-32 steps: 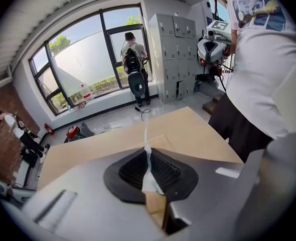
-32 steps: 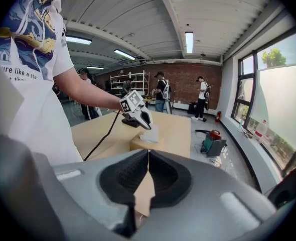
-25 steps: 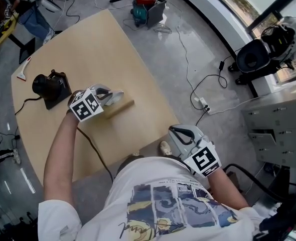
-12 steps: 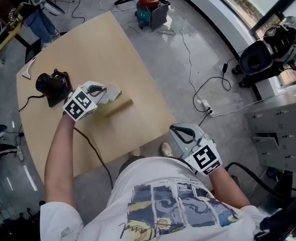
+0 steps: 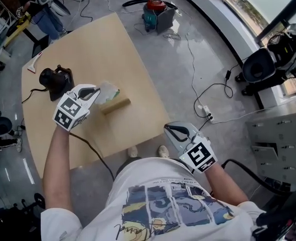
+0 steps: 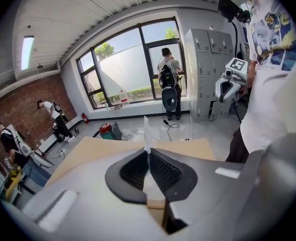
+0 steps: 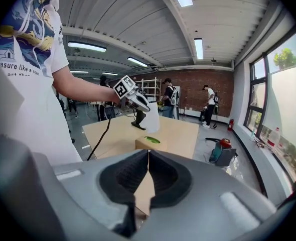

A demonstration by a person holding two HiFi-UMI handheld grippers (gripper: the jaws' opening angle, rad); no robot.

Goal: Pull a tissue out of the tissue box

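Since a second ago, the left tool (image 5: 91, 91) has been raised and drawn back from the tissue box (image 5: 117, 105), and the tissue (image 5: 108, 90) has been lifted with it. Its jaws are seen pressed together on the tissue, a white strip of which stands up just beyond them in the left gripper view. The tissue hangs from that tool above the box; whether its lower end has left the green-edged slot cannot be told. The right tool (image 5: 175, 131) is held off the near edge of the desk (image 5: 88, 39), well apart from the box, with its jaws closed together and nothing between them.

The pulling step is judged to be in hand and nearly done. A further lift of the left tool is called for, until the tissue's tail is clear of the slot. The light box may be dragged up with it, since it is not being held down by the right tool.

The desk is of pale wood and little else is carried on it: a black device (image 5: 55, 79) lies beyond the left tool. A red and teal machine (image 5: 155, 6) is seen on the grey floor far beyond both tools. Large windows (image 6: 133, 64), grey lockers (image 6: 208, 59) and a brick wall (image 7: 188, 97) enclose the room, and other people are seen at work.
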